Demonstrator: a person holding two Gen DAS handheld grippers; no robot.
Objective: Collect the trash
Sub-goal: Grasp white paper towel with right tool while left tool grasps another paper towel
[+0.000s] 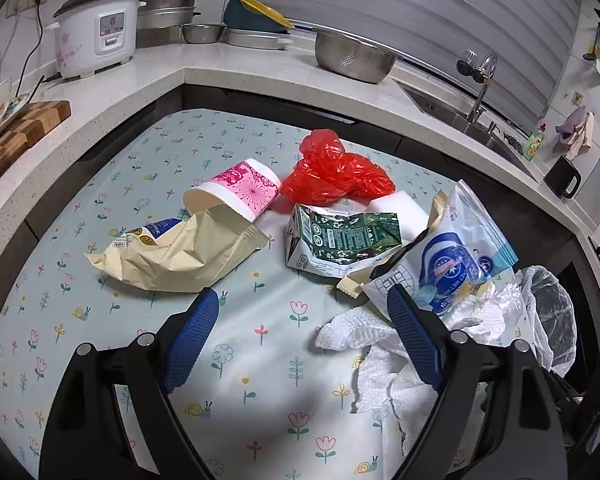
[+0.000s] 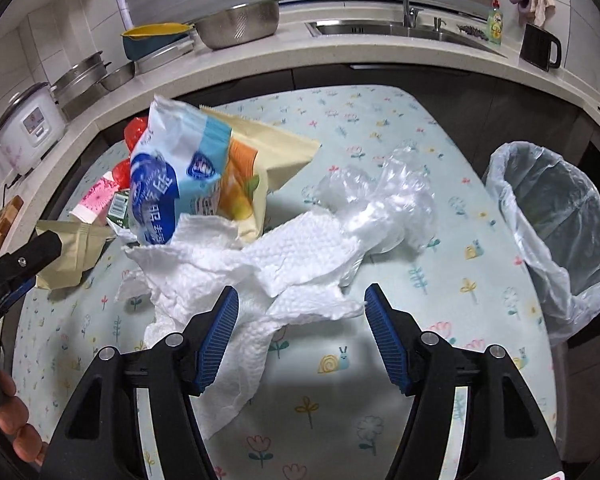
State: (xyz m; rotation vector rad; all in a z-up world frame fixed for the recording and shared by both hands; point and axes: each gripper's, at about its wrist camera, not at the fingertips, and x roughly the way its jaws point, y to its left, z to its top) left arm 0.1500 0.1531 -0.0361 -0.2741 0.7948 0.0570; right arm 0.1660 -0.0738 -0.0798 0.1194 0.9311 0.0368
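Nearest the right wrist camera, the right gripper (image 2: 298, 300) stands wide apart over a crumpled white paper towel (image 2: 260, 272), its left finger over the towel's edge and nothing clamped. The left gripper (image 1: 304, 300) is likewise spread wide and empty above the bench (image 1: 228, 360), which wears a pale blue cloth printed with tulips and snails.

Just beyond lie the rest of the trash: a beige snack bag (image 1: 172, 256), a blue-and-white wet-wipe packet (image 1: 452, 256), a crushed green carton (image 1: 340, 240), a pink paper cup (image 1: 236, 192) on its side, a red plastic bag (image 1: 332, 172) and a clear plastic film (image 2: 384, 200).

Off the bench's right edge stands a trash bin (image 2: 556, 216) lined with a clear bag.

Farther back, a speckled L-shaped counter (image 1: 228, 64) carries a rice cooker (image 1: 96, 32), steel bowls, a colander (image 1: 354, 56) and a sink (image 2: 400, 30) with a faucet, below grey blinds.
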